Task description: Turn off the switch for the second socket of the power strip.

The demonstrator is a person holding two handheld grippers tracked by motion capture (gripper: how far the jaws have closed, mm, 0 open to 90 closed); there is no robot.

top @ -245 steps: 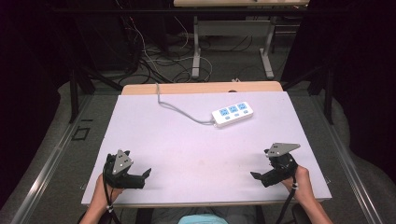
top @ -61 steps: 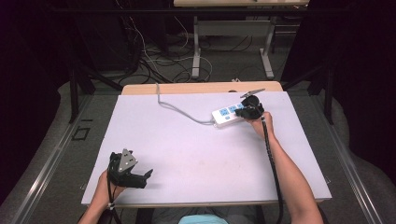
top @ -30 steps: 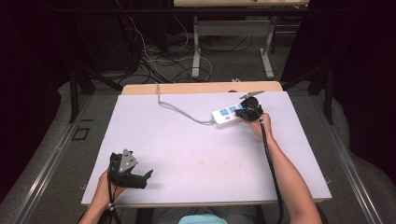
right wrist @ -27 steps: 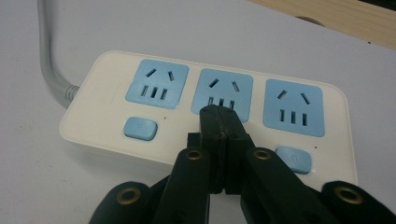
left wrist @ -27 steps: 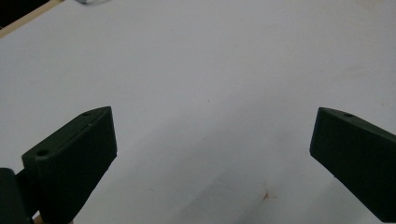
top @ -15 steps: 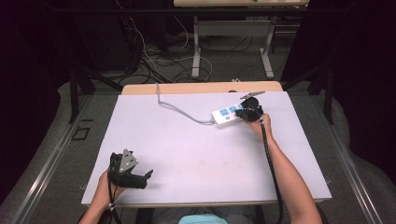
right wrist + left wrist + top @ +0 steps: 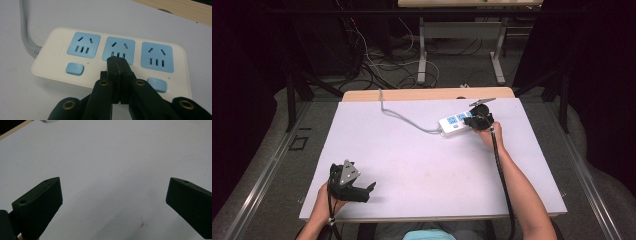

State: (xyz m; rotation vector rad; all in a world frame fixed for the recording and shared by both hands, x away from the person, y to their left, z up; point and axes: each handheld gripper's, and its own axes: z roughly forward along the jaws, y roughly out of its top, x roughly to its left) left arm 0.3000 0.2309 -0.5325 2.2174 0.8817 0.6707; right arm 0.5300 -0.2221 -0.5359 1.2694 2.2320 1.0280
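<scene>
The power strip [image 7: 110, 62] lies near the far right corner of the worktop [image 7: 422, 165]. The right claw [image 7: 117, 61], jaws pressed together, rests over its middle button — the pressing step, I judge. Next it needs a short firm push down; the left claw [image 7: 112, 202] waits with jaws apart.

**Bench and what lies on it**

The bench [image 7: 422, 165] has a pale lilac-white top, with a bare wood strip [image 7: 427, 94] along its far edge. A white power strip [image 7: 453, 125] with three blue sockets lies flat near the far right. Its grey cord [image 7: 404, 117] runs across the top to the far edge. A small brown mark [image 7: 142, 224] shows on the near surface.
</scene>
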